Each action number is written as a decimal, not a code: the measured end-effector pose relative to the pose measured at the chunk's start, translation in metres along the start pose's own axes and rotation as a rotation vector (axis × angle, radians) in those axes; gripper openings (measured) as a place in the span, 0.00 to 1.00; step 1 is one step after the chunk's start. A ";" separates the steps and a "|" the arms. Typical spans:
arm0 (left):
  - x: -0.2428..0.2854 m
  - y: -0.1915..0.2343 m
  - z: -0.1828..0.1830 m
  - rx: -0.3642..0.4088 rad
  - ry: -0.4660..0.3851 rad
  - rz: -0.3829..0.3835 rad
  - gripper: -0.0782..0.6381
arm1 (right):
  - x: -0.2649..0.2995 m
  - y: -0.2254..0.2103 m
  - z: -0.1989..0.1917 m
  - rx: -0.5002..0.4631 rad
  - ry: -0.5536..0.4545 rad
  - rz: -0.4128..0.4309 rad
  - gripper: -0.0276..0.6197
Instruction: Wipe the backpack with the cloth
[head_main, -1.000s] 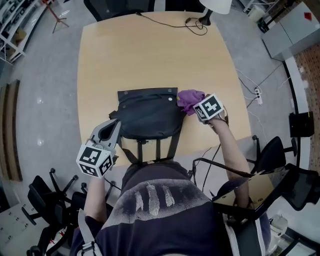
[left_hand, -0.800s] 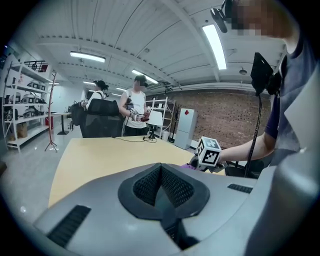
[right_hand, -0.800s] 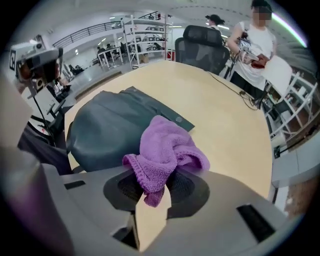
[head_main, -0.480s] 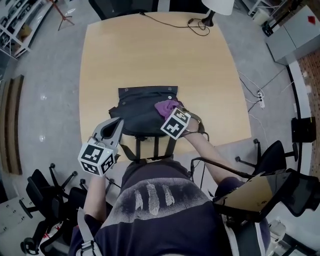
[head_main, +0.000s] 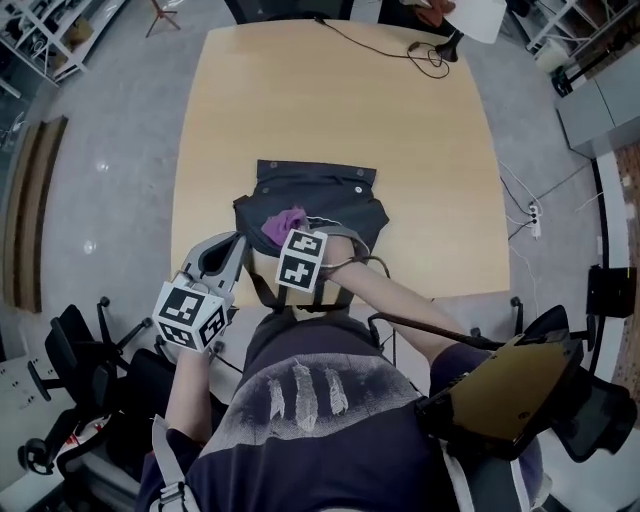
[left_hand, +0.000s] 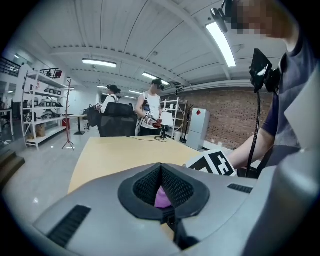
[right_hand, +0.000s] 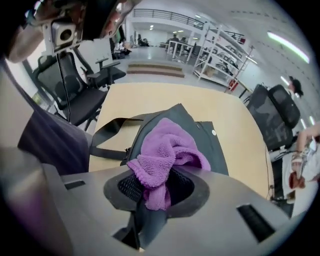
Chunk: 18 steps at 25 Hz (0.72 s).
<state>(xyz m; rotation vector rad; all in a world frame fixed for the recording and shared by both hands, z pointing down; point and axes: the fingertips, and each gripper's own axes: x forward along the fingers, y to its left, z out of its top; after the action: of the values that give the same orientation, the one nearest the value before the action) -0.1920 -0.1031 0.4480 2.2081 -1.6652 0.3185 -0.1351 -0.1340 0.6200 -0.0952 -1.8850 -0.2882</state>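
Note:
A dark backpack (head_main: 335, 195) lies flat near the front edge of the wooden table (head_main: 330, 100), its straps (head_main: 322, 290) hanging over the edge. My right gripper (head_main: 289, 232) is shut on a purple cloth (head_main: 283, 222) and presses it on the backpack's left front part. In the right gripper view the cloth (right_hand: 167, 145) bunches out of the right gripper (right_hand: 160, 185) over the backpack (right_hand: 207, 139). My left gripper (head_main: 236, 241) sits at the backpack's left corner. In its own view the left gripper (left_hand: 161, 172) has its pads together, with a bit of the cloth (left_hand: 161, 198) showing beyond them.
A lamp (head_main: 470, 15) and its cable (head_main: 430, 55) are at the table's far right corner. Office chairs (head_main: 80, 340) stand on the floor to the left. Two people (left_hand: 150, 112) stand beyond the table's far end, by shelving.
My right gripper has swept the cloth leftward, from beside the backpack's right corner across its top to its left front. The left gripper has stayed at the left corner.

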 end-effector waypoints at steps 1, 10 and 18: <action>-0.005 0.003 -0.002 -0.005 -0.002 0.014 0.12 | 0.002 0.002 0.005 -0.025 0.000 0.005 0.20; -0.047 0.023 -0.006 -0.026 -0.035 0.125 0.12 | -0.025 0.063 0.106 0.141 -0.377 0.368 0.20; -0.048 -0.027 -0.006 -0.024 -0.054 0.147 0.12 | -0.133 0.056 0.080 0.370 -0.686 0.440 0.20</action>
<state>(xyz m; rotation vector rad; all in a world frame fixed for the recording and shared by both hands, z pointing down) -0.1797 -0.0519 0.4308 2.0985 -1.8549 0.2774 -0.1539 -0.0504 0.4789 -0.3896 -2.4884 0.4529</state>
